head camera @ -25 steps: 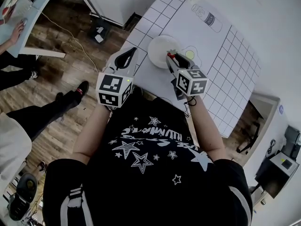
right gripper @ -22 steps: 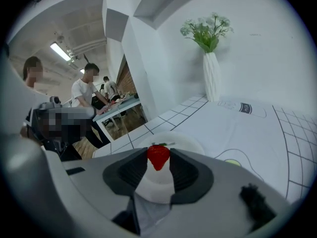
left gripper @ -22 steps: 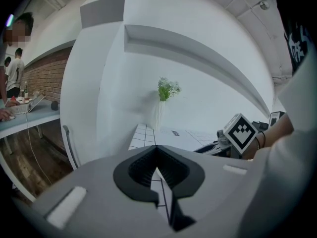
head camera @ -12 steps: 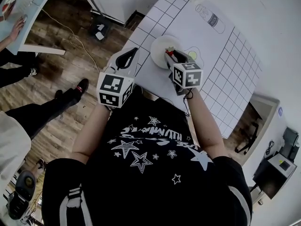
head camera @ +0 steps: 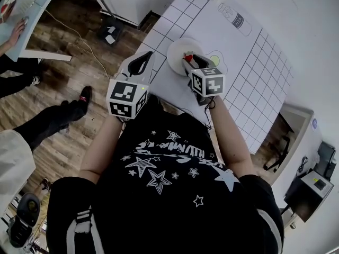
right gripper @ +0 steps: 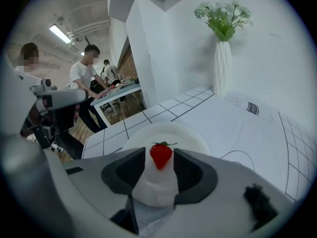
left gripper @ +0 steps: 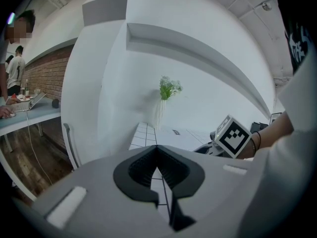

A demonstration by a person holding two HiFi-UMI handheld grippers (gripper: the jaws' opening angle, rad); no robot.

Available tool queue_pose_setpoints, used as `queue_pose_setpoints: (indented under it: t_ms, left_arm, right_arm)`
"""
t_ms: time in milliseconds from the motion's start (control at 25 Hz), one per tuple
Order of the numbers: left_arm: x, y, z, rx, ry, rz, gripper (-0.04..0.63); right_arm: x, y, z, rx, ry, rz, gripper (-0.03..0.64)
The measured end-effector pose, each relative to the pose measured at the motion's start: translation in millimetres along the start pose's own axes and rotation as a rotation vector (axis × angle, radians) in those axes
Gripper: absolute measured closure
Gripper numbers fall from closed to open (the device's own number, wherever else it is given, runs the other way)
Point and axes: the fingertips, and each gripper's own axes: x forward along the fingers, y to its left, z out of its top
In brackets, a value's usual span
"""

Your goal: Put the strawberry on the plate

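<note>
Head overhead, gripper views low, plate (head camera: 177, 51) (right gripper: 190, 135) shared

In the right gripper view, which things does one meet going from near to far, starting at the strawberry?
strawberry → far part of the plate → bottle drawing → vase with flowers

The strawberry (right gripper: 161, 155) is showing red under a green leafy cap, against the plain white plate (right gripper: 195, 133). The table (head camera: 254, 62) is showing white ruled with a dark grid, around a plain white sheet (head camera: 212, 30) carrying thin dark outline drawings, while the white vase (right gripper: 222, 68) is holding green stems with pale flowers. The person is wearing a black shirt (head camera: 175, 194) printed with white stars, above a brown wood-plank floor (head camera: 69, 89).
</note>
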Motion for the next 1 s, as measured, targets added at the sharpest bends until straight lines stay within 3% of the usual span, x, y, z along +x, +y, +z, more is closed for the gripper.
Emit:
queue_pose_setpoints:
  t_ms: [200,600,760,1000]
  left_arm:
    - [-4.0,-13.4,3.0,0.014,-0.004,0.011,0.586]
    - [-14.1,-56.7,11.9,0.052,-0.039,0.048,0.586]
    - [-15.9,-80.8,17.4,0.069,-0.049,0.046,0.586]
    - [-17.6,-109.0,23.1,0.087,-0.059,0.056,0.587]
  right_arm:
    - [-19.9,-1.5,-0.5,0.017,-0.043,0.006,0.442]
    - [-83.4,-2.8,20.5,0.039,-0.248,0.077,0.444]
    - [-112.4,-6.5,31.0,0.045,-0.333,0.095,0.550]
    - [-151.1,-17.2,36.2,0.117,-0.441,0.159,0.595]
